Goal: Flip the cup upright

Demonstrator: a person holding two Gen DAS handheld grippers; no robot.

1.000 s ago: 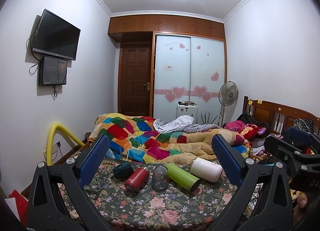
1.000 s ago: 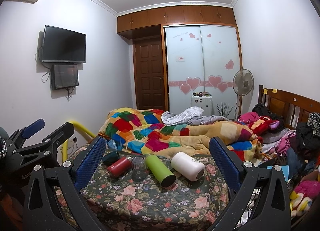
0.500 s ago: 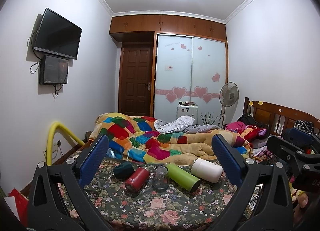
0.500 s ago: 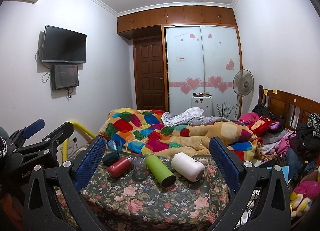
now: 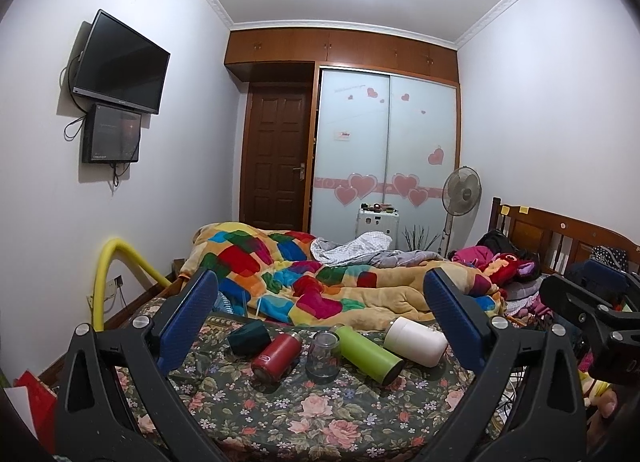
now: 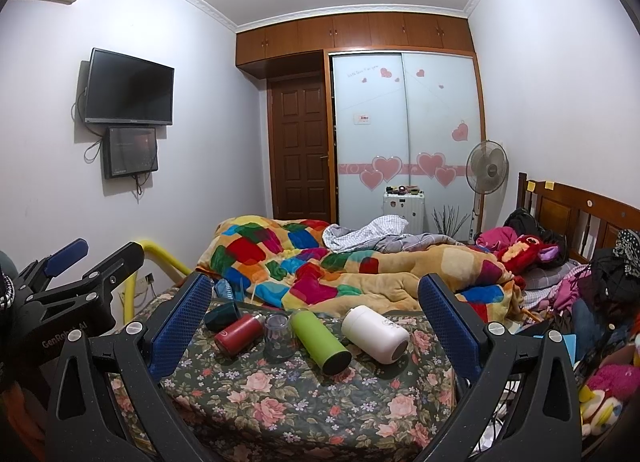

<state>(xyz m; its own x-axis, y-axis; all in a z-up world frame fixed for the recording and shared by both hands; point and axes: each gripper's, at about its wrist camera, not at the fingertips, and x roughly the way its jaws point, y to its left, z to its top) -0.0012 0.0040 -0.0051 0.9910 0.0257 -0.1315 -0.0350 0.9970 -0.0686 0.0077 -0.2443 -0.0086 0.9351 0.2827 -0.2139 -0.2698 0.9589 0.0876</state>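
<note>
The dark cup [image 5: 249, 337] is partly hidden behind the red bottle [image 5: 277, 351]; its opening can't be told.

Right gripper [image 6: 316, 316] wide open, blue pads flanking floral worktop [image 6: 304, 402]. Along far edge, left to right: dark cup [image 6: 221, 315], red bottle [image 6: 238, 334], green bottle [image 6: 320, 341], white bottle [image 6: 376, 334] lying; glass cup [image 6: 277, 336] inverted. Left gripper [image 6: 76, 266] beyond left edge.

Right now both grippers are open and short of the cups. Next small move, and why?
Probably ease the right gripper forward and down toward the white cup. It lies on its side on the floral cloth, nearest that gripper's right finger, with open space around it. The green bottle, red bottle and dark cup also lie on their sides; the clear glass stands between them.
</note>
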